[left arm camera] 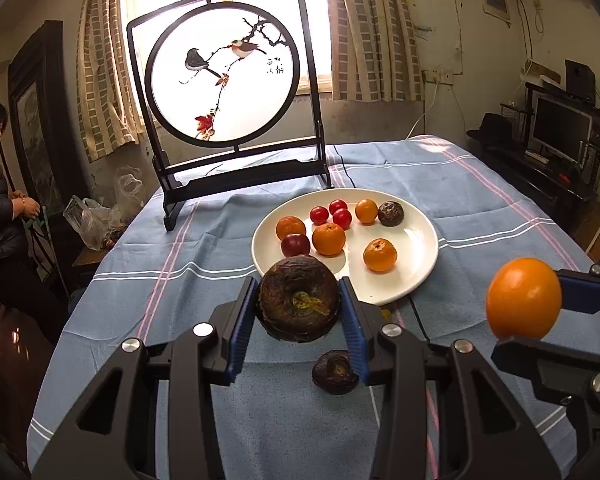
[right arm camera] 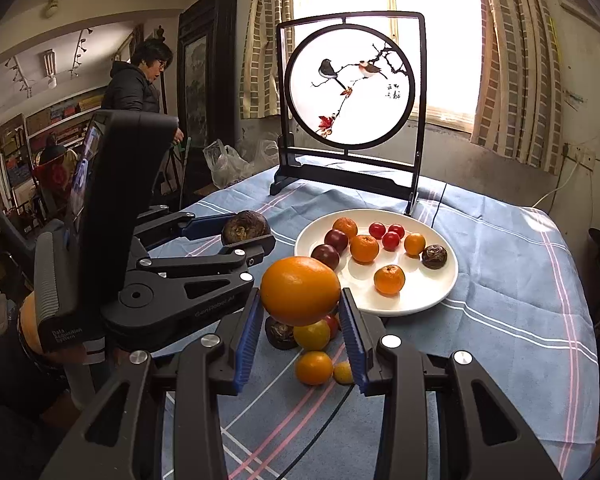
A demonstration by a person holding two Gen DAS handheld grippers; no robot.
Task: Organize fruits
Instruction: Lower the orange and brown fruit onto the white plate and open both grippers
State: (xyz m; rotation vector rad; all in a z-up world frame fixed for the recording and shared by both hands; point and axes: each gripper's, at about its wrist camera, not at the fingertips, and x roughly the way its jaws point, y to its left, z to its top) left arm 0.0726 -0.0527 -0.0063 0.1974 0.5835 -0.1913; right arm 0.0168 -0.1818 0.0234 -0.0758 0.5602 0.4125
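My left gripper (left arm camera: 299, 300) is shut on a dark brown wrinkled fruit (left arm camera: 299, 298), held above the blue cloth just in front of the white plate (left arm camera: 416, 240). My right gripper (right arm camera: 300, 300) is shut on a large orange (right arm camera: 300, 290), lifted off the table; that orange (left arm camera: 523, 298) also shows at the right of the left wrist view. The plate (right arm camera: 432, 292) holds several small oranges, red cherry tomatoes, dark plums and one brown fruit. Loose on the cloth lie a small brown fruit (left arm camera: 335, 372) and, under the right gripper, small oranges (right arm camera: 314, 367) and another brown fruit (right arm camera: 280, 334).
A black-framed round bird screen (left arm camera: 224, 80) stands behind the plate. A black cable runs across the cloth. A person (right arm camera: 138, 84) stands off the table's left side beside plastic bags (right arm camera: 226, 162). A monitor (left arm camera: 560, 128) and shelves stand at the right.
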